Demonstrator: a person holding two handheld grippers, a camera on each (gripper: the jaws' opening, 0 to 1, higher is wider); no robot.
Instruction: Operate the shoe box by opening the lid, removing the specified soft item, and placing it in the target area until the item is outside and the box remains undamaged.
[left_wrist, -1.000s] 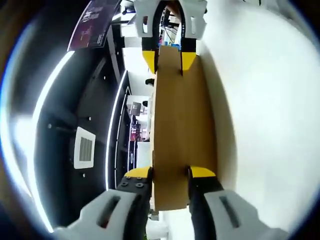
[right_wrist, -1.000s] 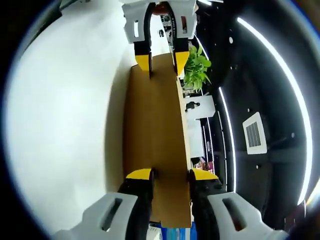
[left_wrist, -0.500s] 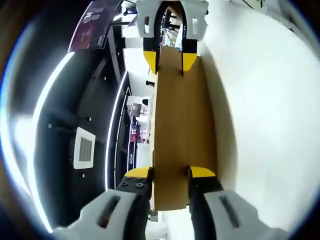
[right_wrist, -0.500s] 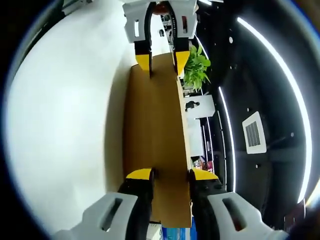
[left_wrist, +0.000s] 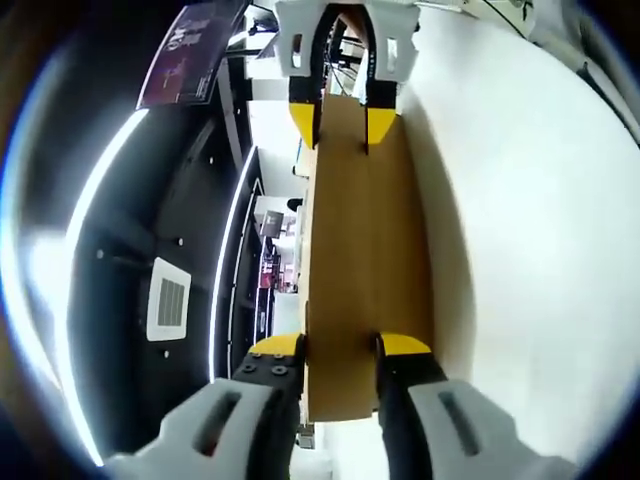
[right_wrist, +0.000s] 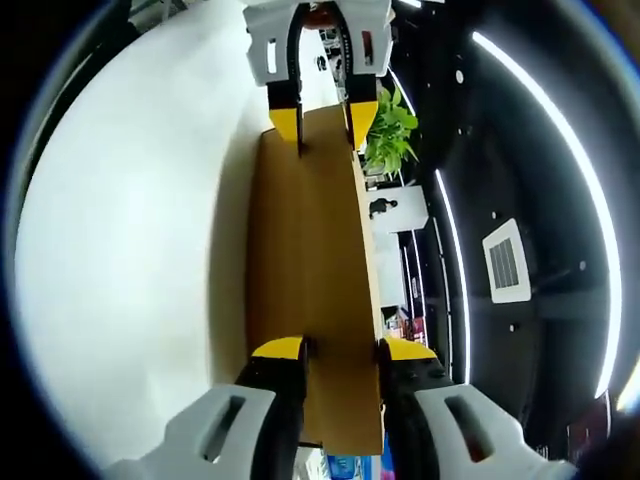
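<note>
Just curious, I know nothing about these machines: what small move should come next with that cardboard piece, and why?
Probably lower the lid onto the white table and release: both the left gripper and right gripper clamp opposite ends, holding it beside the surface.

The plain brown cardboard shoe box (left_wrist: 365, 270) (right_wrist: 312, 280) is lifted, seen edge-on, clamped at both ends between yellow-tipped jaws.

Left tongs (left_wrist: 340, 345) and right tongs (right_wrist: 341, 348) face to face, each clamped on a cardboard edge.
</note>
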